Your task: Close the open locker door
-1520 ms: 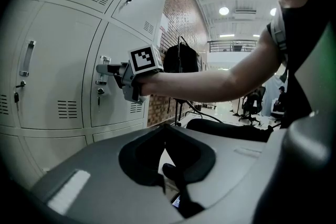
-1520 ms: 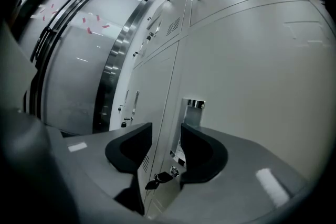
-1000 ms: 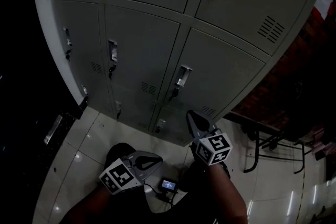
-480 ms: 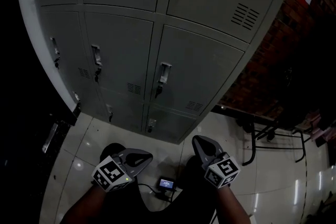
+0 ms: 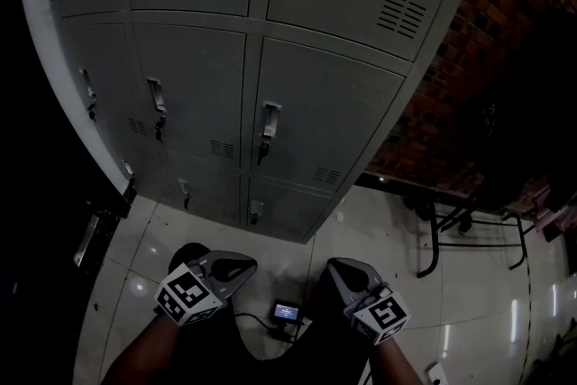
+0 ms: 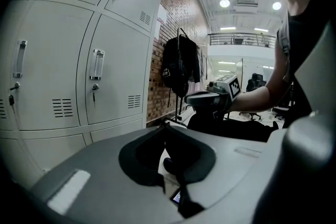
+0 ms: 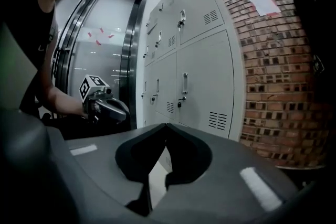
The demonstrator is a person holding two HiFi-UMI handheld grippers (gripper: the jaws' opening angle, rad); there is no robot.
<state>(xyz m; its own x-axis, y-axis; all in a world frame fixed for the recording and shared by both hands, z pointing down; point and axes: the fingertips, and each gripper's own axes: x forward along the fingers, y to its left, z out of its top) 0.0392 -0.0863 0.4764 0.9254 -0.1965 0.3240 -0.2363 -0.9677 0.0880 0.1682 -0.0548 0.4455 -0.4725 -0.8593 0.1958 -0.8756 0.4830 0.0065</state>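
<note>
The grey locker bank [image 5: 207,41] fills the top of the head view, and every door I can see lies flush. The lower right door [image 5: 315,131] has its handle [image 5: 269,123] at its left edge. My left gripper [image 5: 249,265] and right gripper [image 5: 334,268] hang low over the floor tiles, well short of the lockers, both shut and empty. In the left gripper view the jaws [image 6: 167,125] meet at a point, with the lockers [image 6: 105,71] to the left and the right gripper [image 6: 198,98] beyond. The right gripper's jaws [image 7: 166,125] also meet, facing the lockers [image 7: 205,76].
A small device with a lit screen [image 5: 288,313] lies on the floor between the grippers. A brick wall [image 5: 451,95] stands right of the lockers, with a black metal frame [image 5: 451,239] beside it. A dark bag [image 6: 178,68] hangs on that wall. A glass door [image 7: 100,44] is left of the lockers.
Both grippers have dropped lower and drawn back from the lockers. The right gripper, which was up near the bottom lockers, is now down beside the left one. The head view shifted right.
</note>
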